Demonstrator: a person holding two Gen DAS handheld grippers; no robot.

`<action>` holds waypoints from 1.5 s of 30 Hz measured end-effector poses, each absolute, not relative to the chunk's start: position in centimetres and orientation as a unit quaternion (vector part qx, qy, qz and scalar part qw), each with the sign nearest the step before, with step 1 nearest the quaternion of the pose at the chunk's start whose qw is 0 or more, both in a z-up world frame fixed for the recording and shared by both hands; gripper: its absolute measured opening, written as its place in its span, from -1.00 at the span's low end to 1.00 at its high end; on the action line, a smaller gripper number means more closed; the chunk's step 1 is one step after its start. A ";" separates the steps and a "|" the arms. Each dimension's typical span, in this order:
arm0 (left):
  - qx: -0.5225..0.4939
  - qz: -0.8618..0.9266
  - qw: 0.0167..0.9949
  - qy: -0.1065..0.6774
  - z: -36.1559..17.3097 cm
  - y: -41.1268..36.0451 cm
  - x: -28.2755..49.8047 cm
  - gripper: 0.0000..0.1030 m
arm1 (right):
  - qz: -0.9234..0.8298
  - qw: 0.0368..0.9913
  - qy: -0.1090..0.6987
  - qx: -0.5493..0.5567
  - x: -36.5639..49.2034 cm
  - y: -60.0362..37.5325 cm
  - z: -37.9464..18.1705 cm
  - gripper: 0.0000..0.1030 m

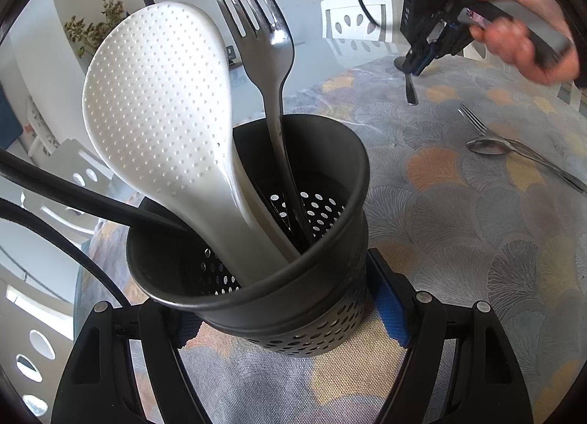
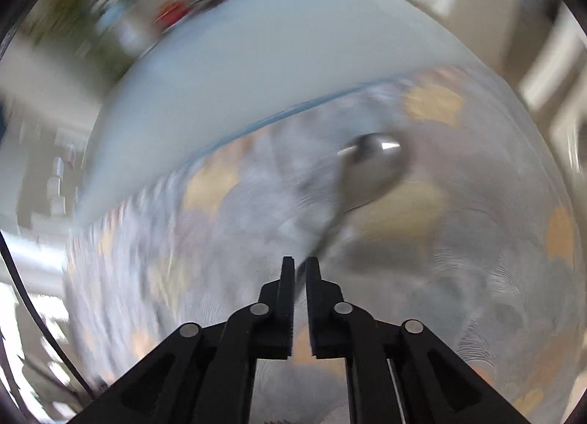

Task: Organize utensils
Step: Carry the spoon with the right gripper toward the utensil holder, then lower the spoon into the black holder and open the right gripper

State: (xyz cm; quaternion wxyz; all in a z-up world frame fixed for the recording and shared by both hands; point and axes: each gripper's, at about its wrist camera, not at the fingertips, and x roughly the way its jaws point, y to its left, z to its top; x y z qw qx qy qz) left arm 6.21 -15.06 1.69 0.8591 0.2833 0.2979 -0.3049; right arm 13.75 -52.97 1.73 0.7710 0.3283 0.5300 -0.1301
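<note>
My left gripper (image 1: 290, 310) is shut on the black perforated utensil holder (image 1: 256, 270), its blue pads pressed on both sides. The holder stands on the patterned tablecloth and holds a white dotted rice paddle (image 1: 157, 108) and a large dark serving fork (image 1: 256, 20). My right gripper (image 2: 300, 262) is shut on the handle of a metal spoon (image 2: 370, 174), held above the table; that view is motion-blurred. In the left wrist view the right gripper (image 1: 414, 68) hangs in the air at the upper right with the spoon's handle (image 1: 411, 88) pointing down.
A metal fork (image 1: 473, 117) and a spoon (image 1: 491, 147) lie on the tablecloth (image 1: 458, 240) at the right. White chairs (image 1: 356, 24) stand behind the table. Black cables (image 1: 73, 196) cross at the left.
</note>
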 end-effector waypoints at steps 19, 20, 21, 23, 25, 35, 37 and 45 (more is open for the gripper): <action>0.283 -0.306 0.857 0.304 1.4 -15.4 6.3 0.48 | -0.303 0.768 0.526 0.207 20.6 -53.0 1.2 -0.30; 0.283 -0.306 0.856 0.305 1.4 -15.4 6.4 0.48 | -0.296 0.770 0.526 0.207 20.8 -52.6 1.2 -0.30; 0.283 -0.306 0.856 0.305 1.4 -15.4 6.4 0.48 | -0.286 0.774 0.523 0.214 20.3 -52.6 1.4 -0.30; 0.283 -0.306 0.856 0.305 1.4 -15.4 6.4 0.48 | -0.264 0.784 0.508 0.239 19.1 -52.7 1.8 -0.30; 0.284 -0.306 0.856 0.305 1.4 -15.4 6.4 0.48 | -0.244 0.794 0.488 0.268 17.5 -52.8 2.4 -0.30; 0.286 -0.305 0.856 0.304 1.2 -15.4 6.5 0.48 | -0.200 0.847 0.403 0.284 11.3 -50.6 8.9 -0.30; 0.286 -0.305 0.856 0.304 1.2 -15.5 6.4 0.48 | -0.197 0.858 0.392 0.267 10.5 -49.6 10.3 -0.30; 0.287 -0.305 0.856 0.303 1.2 -15.6 6.3 0.48 | -0.184 0.895 0.346 0.213 9.1 -47.1 15.5 -0.30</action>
